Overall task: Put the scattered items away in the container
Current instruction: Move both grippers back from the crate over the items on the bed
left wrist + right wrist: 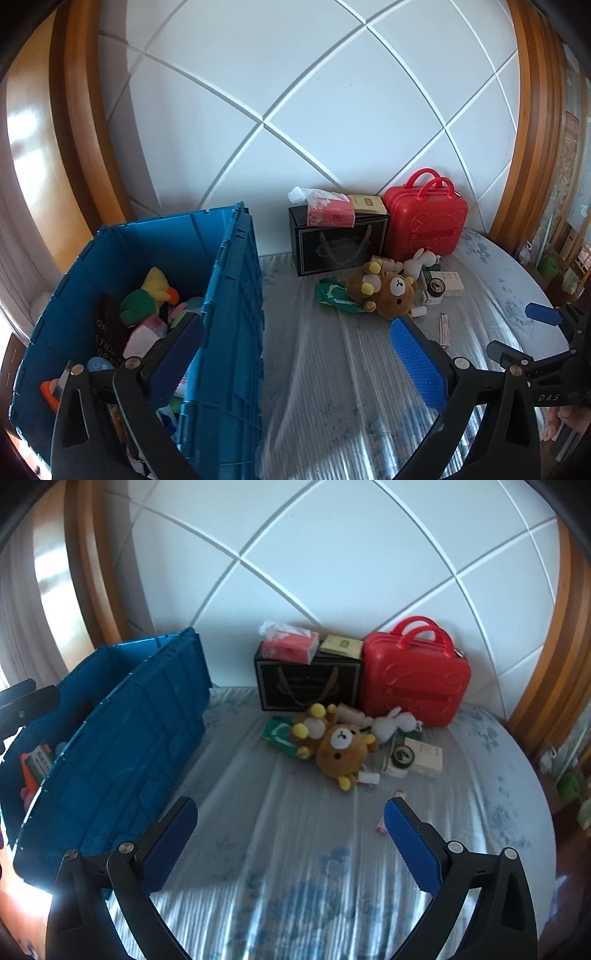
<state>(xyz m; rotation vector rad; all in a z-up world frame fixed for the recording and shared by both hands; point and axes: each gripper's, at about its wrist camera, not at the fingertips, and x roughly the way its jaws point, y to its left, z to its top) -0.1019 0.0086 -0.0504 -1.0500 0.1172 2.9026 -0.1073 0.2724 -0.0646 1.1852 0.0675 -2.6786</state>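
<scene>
On the grey bedspread (pixel 280 812) the blue crate (pixel 229 295) stands at the left, already holding a duck plush (pixel 155 291) (among other soft things); near the headboard sits a red case (pixel 413 679); before it, outside the crate, lies the brown bear (pixel 340 749); left gripper (pixel 299 354) straddles the crate wall, spread and empty; right gripper (pixel 291 834) hovers likewise spread.

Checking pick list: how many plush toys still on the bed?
2: brown bear in the pile's centre; white bunny right behind it, by the red case. Others may hide underneath.
</scene>
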